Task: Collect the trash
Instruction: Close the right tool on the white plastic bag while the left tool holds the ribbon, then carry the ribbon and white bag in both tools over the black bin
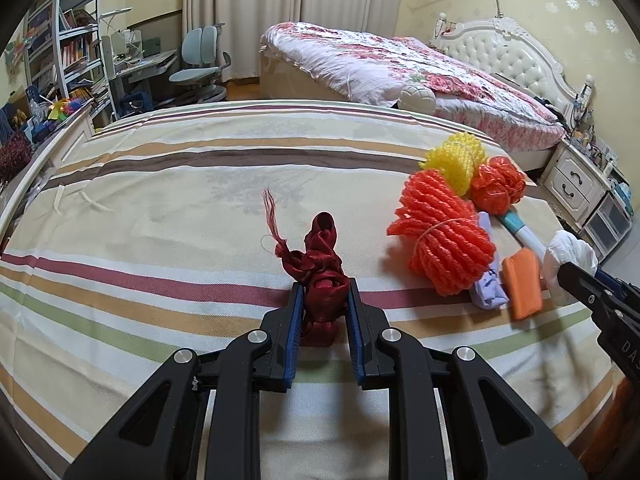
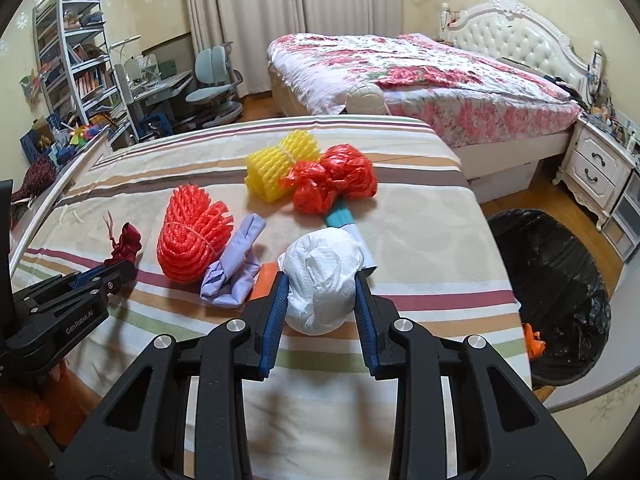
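The left gripper [image 1: 324, 290] clamps a red ribbon [image 1: 323, 268]; the right gripper [image 2: 321, 286] clamps a white wad [image 2: 322, 280]. Between them lie a lilac scrap [image 2: 234, 268] and orange net [image 2: 192, 232]; beyond, a yellow net [image 2: 280, 168]. Right of the right gripper stands the bin [image 2: 560, 280].

striped bed cover [image 2: 420, 240]: was cream with stripes of dark red, green, tan and brown
ribbon bundle [image 1: 322, 276]: was dark red, shiny
foam net [image 2: 192, 236]: was orange-red
second foam net [image 2: 276, 168]: was yellow
crumpled plastic bag [image 2: 336, 180]: was red-orange
paper ball [image 2: 322, 280]: was white
crumpled glove [image 2: 236, 268]: was pale lilac
flat piece [image 1: 522, 284]: was orange
tube [image 1: 520, 230]: was white with a teal end
bin liner [image 2: 560, 292]: was black
left gripper [image 1: 324, 292]: was black, jaws lined with blue
right gripper [image 2: 321, 284]: was black, jaws lined with blue
far bed quilt [image 2: 420, 68]: was white with pink and red flowers
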Demonstrator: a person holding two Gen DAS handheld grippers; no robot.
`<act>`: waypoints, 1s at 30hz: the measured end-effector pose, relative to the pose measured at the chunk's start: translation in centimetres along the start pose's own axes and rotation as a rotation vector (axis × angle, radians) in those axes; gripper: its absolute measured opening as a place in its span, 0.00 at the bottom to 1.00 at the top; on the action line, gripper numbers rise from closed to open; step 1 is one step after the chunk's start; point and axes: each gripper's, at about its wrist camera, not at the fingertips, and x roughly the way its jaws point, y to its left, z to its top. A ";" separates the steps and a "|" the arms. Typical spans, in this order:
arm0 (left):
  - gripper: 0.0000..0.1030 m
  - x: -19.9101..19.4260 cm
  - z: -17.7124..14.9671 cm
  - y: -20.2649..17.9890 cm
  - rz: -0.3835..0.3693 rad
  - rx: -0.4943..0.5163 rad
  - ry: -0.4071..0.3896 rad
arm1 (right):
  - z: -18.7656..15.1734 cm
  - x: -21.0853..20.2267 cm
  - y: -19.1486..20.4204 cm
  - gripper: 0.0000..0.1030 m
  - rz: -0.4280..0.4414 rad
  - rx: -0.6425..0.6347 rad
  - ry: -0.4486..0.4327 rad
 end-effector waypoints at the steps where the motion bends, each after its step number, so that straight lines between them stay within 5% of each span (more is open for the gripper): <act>1: 0.21 -0.2 0.0 0.0 -0.005 0.002 -0.003 | 0.1 -0.1 -0.2 0.31 -0.004 0.003 -0.003; 13: 0.21 -3.4 1.7 -4.5 -0.094 0.074 -0.090 | 0.3 -2.9 -5.1 0.31 -0.097 0.067 -0.080; 30: 0.21 -0.8 2.7 -19.7 -0.274 0.295 -0.102 | -0.9 -3.7 -17.6 0.31 -0.295 0.230 -0.097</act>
